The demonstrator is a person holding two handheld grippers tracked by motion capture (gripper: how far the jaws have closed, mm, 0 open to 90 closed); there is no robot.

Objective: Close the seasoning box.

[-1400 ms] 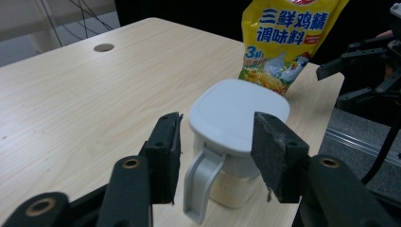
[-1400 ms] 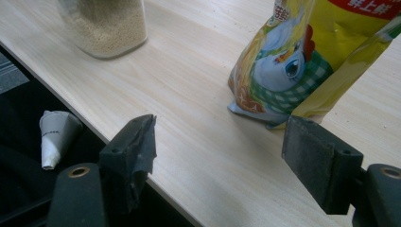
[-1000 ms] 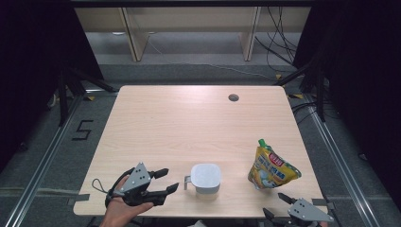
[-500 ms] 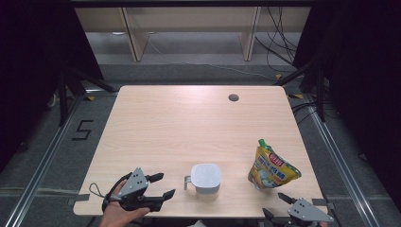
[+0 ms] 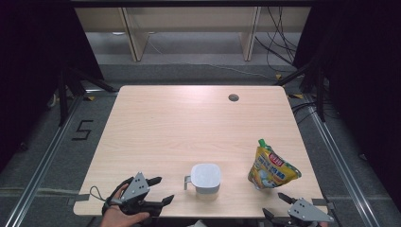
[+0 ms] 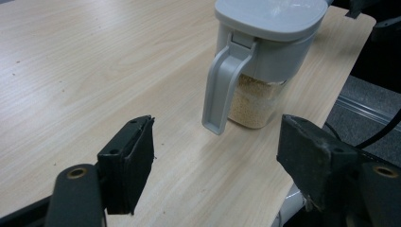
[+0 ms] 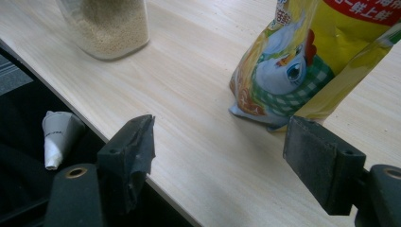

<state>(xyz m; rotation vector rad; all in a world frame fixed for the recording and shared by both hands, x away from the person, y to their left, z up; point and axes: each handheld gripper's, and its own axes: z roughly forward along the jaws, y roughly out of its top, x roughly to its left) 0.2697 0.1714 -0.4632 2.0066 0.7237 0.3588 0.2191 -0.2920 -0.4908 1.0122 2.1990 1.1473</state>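
Observation:
A clear jar [image 5: 205, 178] with a grey lid and a side handle, holding pale grains, stands near the table's front edge. My left gripper [image 5: 163, 189] lies left of it, held by a hand. Its jaws have just been opening, and they stand open with nothing between them. In the left gripper view the jar's handle [image 6: 222, 85] hangs just ahead of the left gripper [image 6: 217, 126]. A yellow pouch [image 5: 272, 166] with a green spout stands right of the jar. My right gripper [image 5: 274, 203] sits below it at the table edge, open. The pouch [image 7: 321, 52] stands just beyond the right gripper [image 7: 222, 127].
The wooden table [image 5: 189, 123] has a round cable hole [image 5: 233, 98] at its far right. Wooden shelving stands on the floor behind it. A white rolled object [image 7: 56, 137] lies below the table's front edge, seen in the right gripper view.
The left gripper's jaws have spread wider and the hand has drawn slightly back toward the table's front edge. The right gripper, jar and pouch have not moved.

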